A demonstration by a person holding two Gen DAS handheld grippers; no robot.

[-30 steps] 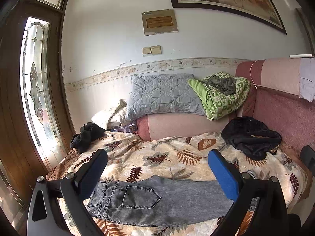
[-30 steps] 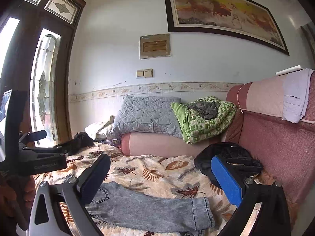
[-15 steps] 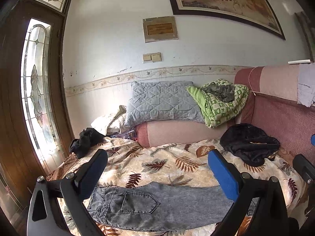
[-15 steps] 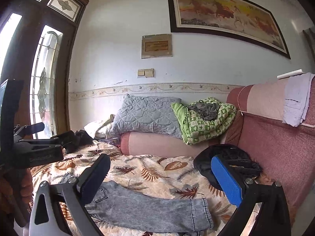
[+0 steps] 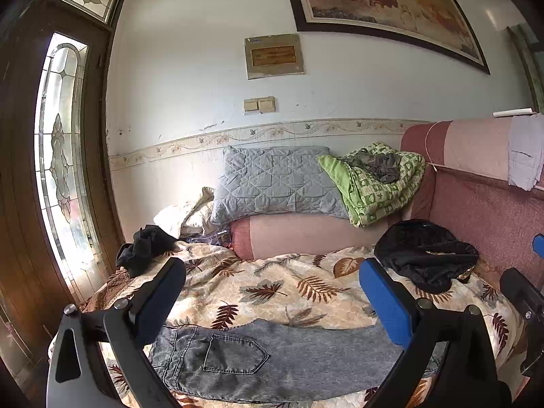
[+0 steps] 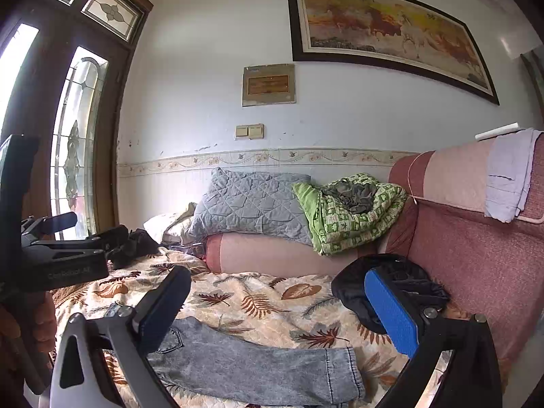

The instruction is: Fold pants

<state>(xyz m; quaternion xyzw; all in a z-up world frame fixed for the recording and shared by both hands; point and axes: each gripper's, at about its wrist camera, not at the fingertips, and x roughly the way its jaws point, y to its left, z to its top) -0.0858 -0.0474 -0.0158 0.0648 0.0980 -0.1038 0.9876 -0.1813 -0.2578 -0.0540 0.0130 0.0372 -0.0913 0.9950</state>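
Grey denim pants (image 5: 272, 360) lie flat across the near edge of the sofa seat, on a cream cover printed with brown leaves (image 5: 272, 289). One leg is folded over the other, the back pocket faces up at the waist end on the left, and the hems (image 6: 343, 374) point right.

Both claws hover above the pants and touch nothing. The left gripper (image 5: 272, 306) has its fingers spread wide with nothing between them, the waist and pocket showing in the gap. The right gripper (image 6: 282, 312) is spread just as wide and empty, over the lower legs and hems; in its view the left tool's black body sits at the far left with part of a hand (image 6: 37, 326) around it.

Farther back, a black garment (image 5: 425, 255) is heaped at the right end of the seat against the pink backrest. A grey quilted pillow (image 5: 275, 183) and a green patterned blanket (image 5: 367, 187) rest on the sofa arm below the wall. Another dark bundle (image 5: 142, 248) sits at the left end near the stained-glass door (image 5: 64, 156)
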